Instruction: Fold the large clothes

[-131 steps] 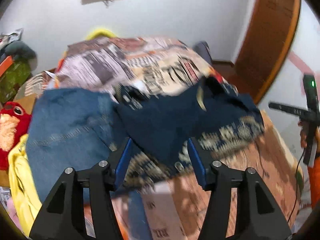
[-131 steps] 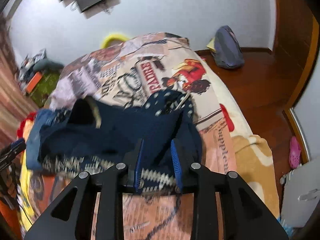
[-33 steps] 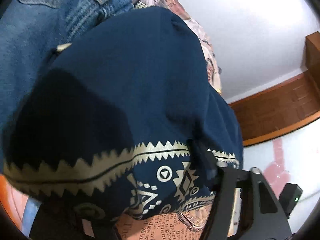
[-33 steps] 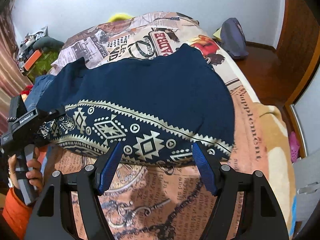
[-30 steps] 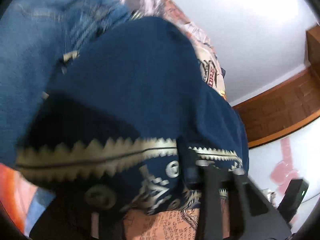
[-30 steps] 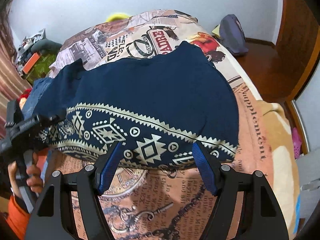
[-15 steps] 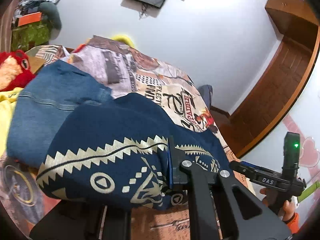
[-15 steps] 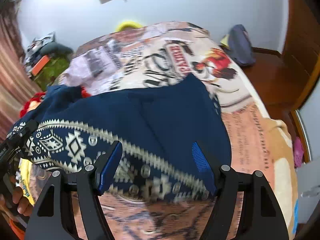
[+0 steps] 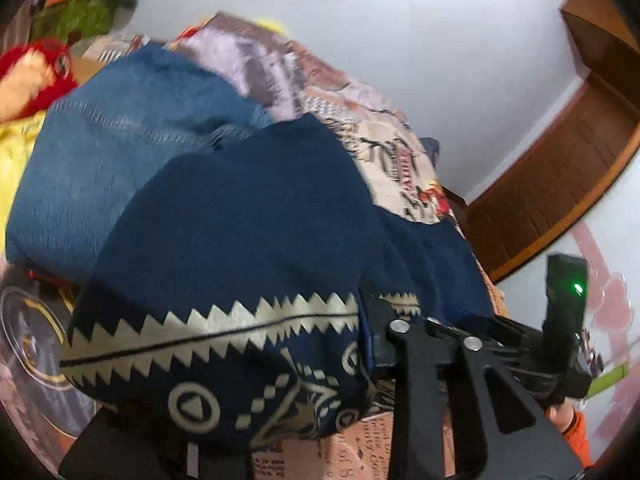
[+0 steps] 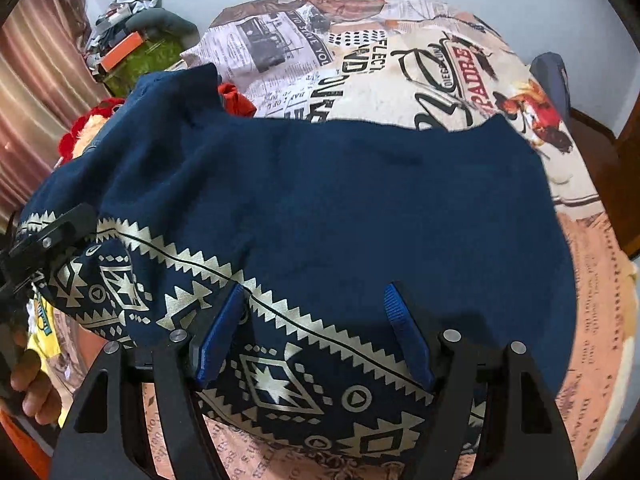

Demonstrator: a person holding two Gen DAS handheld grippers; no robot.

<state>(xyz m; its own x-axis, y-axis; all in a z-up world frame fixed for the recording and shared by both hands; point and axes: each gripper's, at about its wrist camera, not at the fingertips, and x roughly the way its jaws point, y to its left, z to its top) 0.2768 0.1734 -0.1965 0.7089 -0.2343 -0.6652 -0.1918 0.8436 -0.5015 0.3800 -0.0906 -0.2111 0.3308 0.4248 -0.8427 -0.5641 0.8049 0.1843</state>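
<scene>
Left tool [image 10: 48, 236] grips one navy garment [image 10: 340, 200]; right tool [image 10: 316, 336] gapes.

The garment [image 10: 340, 208] lay on the bedspread [image 10: 400, 52] ahead of the right gripper [image 10: 316, 340], its hem between that gripper's spread fingers, with the left gripper [image 10: 56, 236] at its left edge and jeans [image 9: 112, 148] behind-left.
</scene>
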